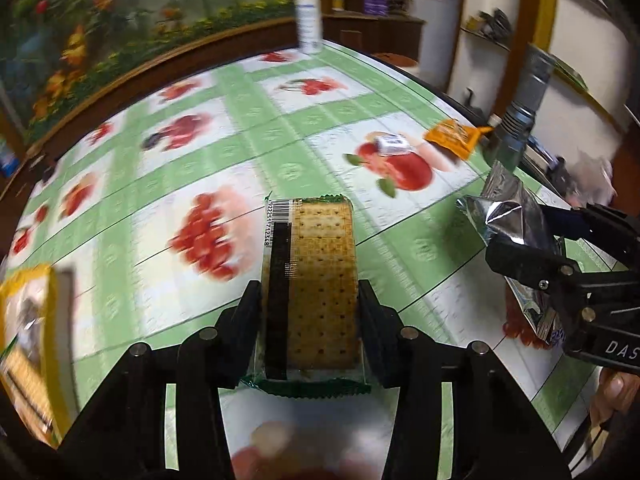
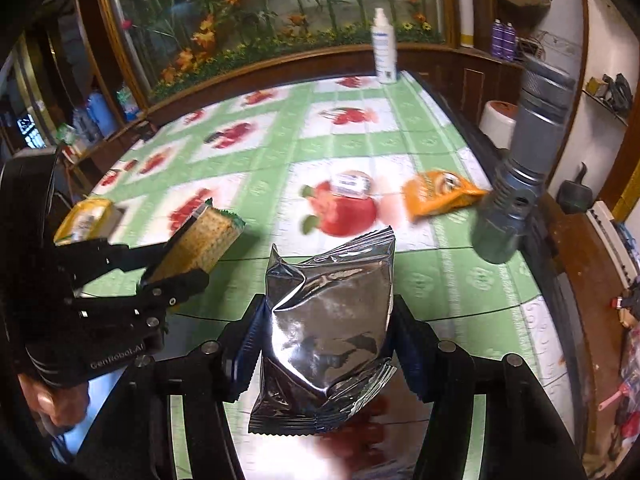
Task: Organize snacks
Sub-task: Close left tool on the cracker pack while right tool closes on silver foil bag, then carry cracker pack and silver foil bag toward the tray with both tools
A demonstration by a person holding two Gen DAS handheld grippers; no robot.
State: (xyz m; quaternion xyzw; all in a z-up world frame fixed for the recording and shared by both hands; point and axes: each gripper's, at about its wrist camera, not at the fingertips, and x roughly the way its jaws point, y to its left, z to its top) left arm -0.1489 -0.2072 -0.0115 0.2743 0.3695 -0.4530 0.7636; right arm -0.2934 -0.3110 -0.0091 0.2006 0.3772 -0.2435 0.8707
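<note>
A clear packet of square crackers with a green crimped edge is held lengthwise above the fruit-print tablecloth, and my left gripper is shut on its sides. In the right wrist view the same cracker packet sticks out of the left gripper at the left. A crinkled silver foil snack packet stands upright with my right gripper shut on its two sides. In the left wrist view the silver packet and the right gripper are at the right edge.
An orange snack packet and a small white wrapped snack lie near the table's right side. A grey flashlight stands at the right edge, with a white bottle at the back. A yellow box is at the left.
</note>
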